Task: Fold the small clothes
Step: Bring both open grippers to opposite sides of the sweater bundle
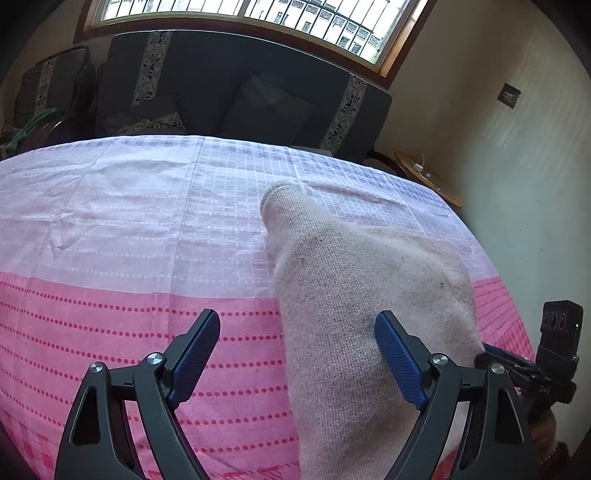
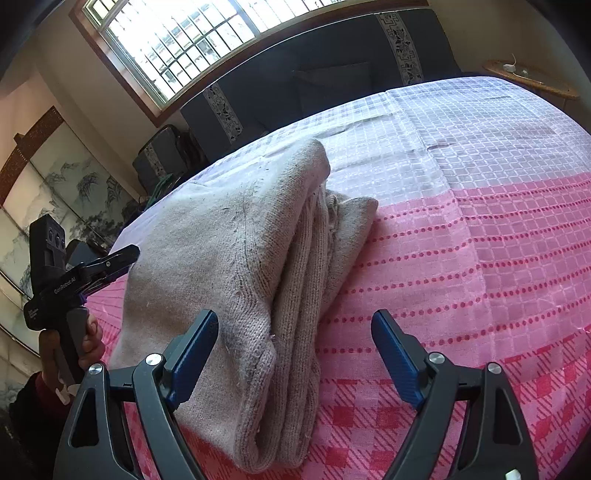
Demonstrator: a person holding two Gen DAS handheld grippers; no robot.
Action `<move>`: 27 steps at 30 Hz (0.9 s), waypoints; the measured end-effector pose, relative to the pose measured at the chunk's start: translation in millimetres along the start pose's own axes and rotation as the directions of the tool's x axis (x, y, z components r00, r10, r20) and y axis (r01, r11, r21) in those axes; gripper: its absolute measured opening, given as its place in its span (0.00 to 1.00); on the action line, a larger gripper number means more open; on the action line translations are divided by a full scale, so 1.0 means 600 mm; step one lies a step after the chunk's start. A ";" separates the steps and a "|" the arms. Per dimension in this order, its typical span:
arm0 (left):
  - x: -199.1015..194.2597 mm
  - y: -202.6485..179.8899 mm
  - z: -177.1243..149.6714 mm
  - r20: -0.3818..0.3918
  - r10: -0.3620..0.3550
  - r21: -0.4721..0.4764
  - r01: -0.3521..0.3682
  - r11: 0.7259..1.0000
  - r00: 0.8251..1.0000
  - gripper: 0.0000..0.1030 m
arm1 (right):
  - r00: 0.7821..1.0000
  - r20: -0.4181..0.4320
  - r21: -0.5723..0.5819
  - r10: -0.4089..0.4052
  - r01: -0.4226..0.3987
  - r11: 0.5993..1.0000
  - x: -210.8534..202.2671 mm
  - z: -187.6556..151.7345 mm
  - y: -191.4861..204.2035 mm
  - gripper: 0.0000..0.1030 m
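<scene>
Sweater point(image 2: 236, 258), beige knit, lies folded on the pink-and-white cloth point(image 1: 129, 229) over the table, its near end cut off by the frame. Dark sofa point(image 1: 240, 85) (under a barred window point(image 1: 258, 11)) stands behind. Both grippers' fingers, left point(image 1: 297, 354) and right point(image 2: 293, 354), stand apart, gripping nothing.

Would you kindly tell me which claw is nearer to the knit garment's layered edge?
Right. The right claw straddles the knit garment at its layered edge; the left claw is beyond the garment's opposite, smooth side.
</scene>
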State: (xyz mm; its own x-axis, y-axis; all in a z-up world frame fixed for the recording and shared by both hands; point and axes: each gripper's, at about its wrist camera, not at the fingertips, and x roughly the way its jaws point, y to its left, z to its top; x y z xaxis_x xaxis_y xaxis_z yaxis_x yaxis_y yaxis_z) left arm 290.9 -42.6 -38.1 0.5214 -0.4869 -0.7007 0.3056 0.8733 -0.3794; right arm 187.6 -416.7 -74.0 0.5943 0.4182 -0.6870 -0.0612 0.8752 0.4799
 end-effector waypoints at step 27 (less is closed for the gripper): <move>0.073 -0.014 0.011 -0.179 -0.231 0.021 0.239 0.971 0.956 0.83 | 0.978 -0.122 -0.013 0.168 -0.171 0.985 0.061 0.041 0.007 0.85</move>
State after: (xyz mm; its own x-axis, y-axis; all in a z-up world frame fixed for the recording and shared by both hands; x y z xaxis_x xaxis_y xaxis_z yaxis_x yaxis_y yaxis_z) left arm 316.4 -71.5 -61.8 0.2851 -0.6646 -0.6907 0.4379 0.7313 -0.5229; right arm 229.0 -403.9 -83.6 0.4736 0.5856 -0.6579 -0.1721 0.7941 0.5829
